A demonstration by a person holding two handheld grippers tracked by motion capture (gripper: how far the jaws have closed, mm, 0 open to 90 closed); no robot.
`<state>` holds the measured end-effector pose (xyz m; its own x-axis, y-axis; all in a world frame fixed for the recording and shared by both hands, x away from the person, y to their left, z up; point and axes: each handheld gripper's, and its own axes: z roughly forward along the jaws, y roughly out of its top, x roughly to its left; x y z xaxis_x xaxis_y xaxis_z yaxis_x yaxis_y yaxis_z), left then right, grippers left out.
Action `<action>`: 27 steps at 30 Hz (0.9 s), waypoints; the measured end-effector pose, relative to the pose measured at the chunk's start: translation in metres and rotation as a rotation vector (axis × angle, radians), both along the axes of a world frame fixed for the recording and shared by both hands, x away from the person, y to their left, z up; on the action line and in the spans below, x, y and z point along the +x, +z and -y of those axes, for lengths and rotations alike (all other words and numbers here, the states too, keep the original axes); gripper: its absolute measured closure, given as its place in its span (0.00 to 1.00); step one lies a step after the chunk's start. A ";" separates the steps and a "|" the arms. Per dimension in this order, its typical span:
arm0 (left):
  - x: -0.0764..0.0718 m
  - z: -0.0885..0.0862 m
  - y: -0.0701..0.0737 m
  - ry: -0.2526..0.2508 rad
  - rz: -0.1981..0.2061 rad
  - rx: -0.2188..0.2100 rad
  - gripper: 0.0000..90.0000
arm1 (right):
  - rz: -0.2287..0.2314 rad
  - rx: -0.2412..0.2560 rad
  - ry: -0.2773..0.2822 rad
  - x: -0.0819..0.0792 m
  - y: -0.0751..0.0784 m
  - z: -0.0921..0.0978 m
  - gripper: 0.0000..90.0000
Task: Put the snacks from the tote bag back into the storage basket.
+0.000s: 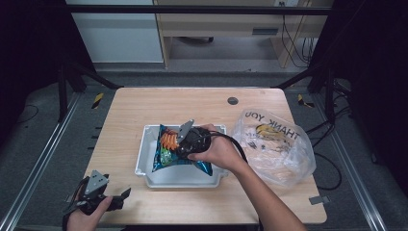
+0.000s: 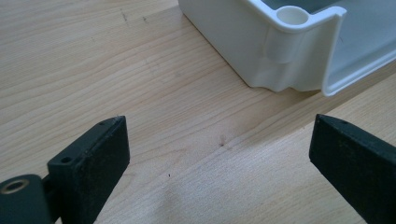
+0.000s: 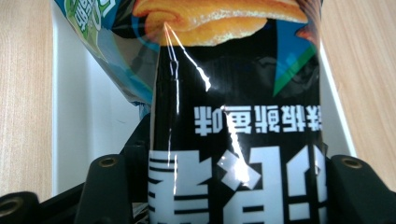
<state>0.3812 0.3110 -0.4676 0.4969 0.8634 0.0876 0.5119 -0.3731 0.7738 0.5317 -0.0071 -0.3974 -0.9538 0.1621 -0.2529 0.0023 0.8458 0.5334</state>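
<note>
Gripping a snack bag [image 1: 179, 150] over the white tray [image 1: 144, 155] at the worktop's [image 1: 144, 103] centre, the right tongs [image 1: 184, 139] pinch its middle; release should come low and flat. Left tongs [image 1: 118, 198] rest spread at the near left corner

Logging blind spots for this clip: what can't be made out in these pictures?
- Whether more packets lie in the white tray: high view, the snack bag and right gripper cover its floor.
- The plastic bag's contents: high view, crinkled film blurs them.
- Full print on the snack bag: right gripper view, cut off by the edges.
- The tray's inside: left gripper view, cropped.
</note>
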 end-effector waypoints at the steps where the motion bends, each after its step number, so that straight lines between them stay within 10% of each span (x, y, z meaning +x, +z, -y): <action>1: 0.000 0.000 0.000 0.000 0.000 -0.001 0.05 | -0.004 -0.003 0.004 0.000 -0.001 0.000 0.46; 15: -0.001 -0.001 0.002 0.035 0.017 0.045 0.05 | -0.021 -0.024 0.012 0.001 -0.016 -0.005 0.46; 17: -0.001 0.002 0.000 -0.008 -0.005 -0.011 0.05 | -0.023 -0.026 0.013 0.001 -0.017 -0.005 0.46; 27: 0.000 0.001 0.001 -0.009 0.001 0.000 0.05 | -0.038 -0.042 0.005 0.010 -0.026 -0.005 0.46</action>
